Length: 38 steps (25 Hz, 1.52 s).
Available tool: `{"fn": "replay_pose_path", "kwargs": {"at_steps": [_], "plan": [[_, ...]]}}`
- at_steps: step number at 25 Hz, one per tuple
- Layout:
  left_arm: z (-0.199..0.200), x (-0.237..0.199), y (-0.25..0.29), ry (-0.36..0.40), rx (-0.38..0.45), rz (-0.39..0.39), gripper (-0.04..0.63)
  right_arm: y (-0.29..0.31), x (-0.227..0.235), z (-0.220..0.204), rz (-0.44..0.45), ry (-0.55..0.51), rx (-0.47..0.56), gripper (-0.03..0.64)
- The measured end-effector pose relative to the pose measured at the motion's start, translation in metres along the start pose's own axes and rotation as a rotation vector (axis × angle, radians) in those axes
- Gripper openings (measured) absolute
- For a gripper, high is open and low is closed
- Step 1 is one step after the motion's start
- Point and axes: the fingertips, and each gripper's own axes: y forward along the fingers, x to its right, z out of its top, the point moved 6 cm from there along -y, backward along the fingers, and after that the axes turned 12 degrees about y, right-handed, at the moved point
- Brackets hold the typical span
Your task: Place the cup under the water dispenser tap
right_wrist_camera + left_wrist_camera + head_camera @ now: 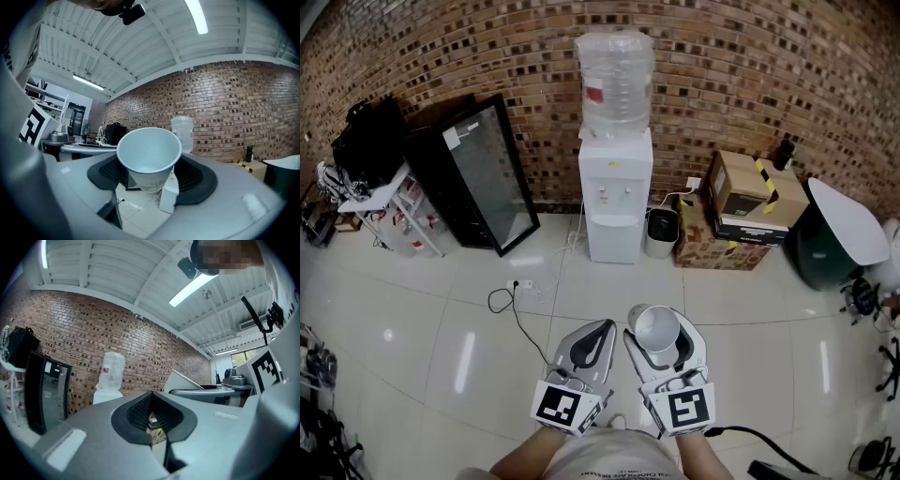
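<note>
A white paper cup (656,328) stands upright between the jaws of my right gripper (660,337), which is shut on it low on its sides. In the right gripper view the cup (149,157) fills the middle, its mouth up and empty. My left gripper (592,339) is beside it on the left, shut with nothing held; its dark pads (140,414) meet. Both are held level over the tiled floor. The white water dispenser (616,202), with a clear bottle (616,84) on top, stands straight ahead against the brick wall, well apart from the cup. Its taps (615,194) face me.
A black glass-door cabinet (478,173) leans left of the dispenser. A small bin (661,232) and cardboard boxes (741,211) sit to its right, then a dark bin with a white lid (834,234). A power strip and cable (511,295) lie on the floor.
</note>
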Motion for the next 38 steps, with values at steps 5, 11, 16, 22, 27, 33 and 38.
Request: {"fn": "replay_pose_path", "kwargs": {"at_steps": [5, 11, 16, 22, 27, 33, 38], "plan": [[-0.004, -0.001, 0.010, -0.001, -0.011, 0.015, -0.008, 0.004, 0.013, -0.005, 0.006, 0.005, -0.012, 0.327], [-0.016, -0.014, 0.025, -0.017, -0.025, 0.025, -0.008, 0.024, 0.023, -0.011, 0.016, -0.003, -0.025, 0.327], [-0.030, -0.033, 0.048, -0.032, -0.028, 0.015, -0.008, 0.055, 0.034, -0.014, 0.014, -0.009, -0.048, 0.327], [-0.041, -0.082, 0.086, -0.049, -0.025, 0.008, -0.008, 0.115, 0.044, -0.018, 0.009, -0.018, -0.074, 0.327], [-0.052, -0.125, 0.124, -0.073, -0.035, -0.015, -0.008, 0.171, 0.056, -0.016, -0.005, -0.023, -0.089, 0.327], [-0.063, -0.183, 0.167, -0.086, -0.028, -0.052, -0.008, 0.241, 0.064, -0.013, -0.031, -0.032, -0.103, 0.327], [-0.060, -0.222, 0.198, -0.083, -0.028, -0.077, -0.008, 0.288, 0.069, -0.006, -0.052, -0.044, -0.104, 0.327]]}}
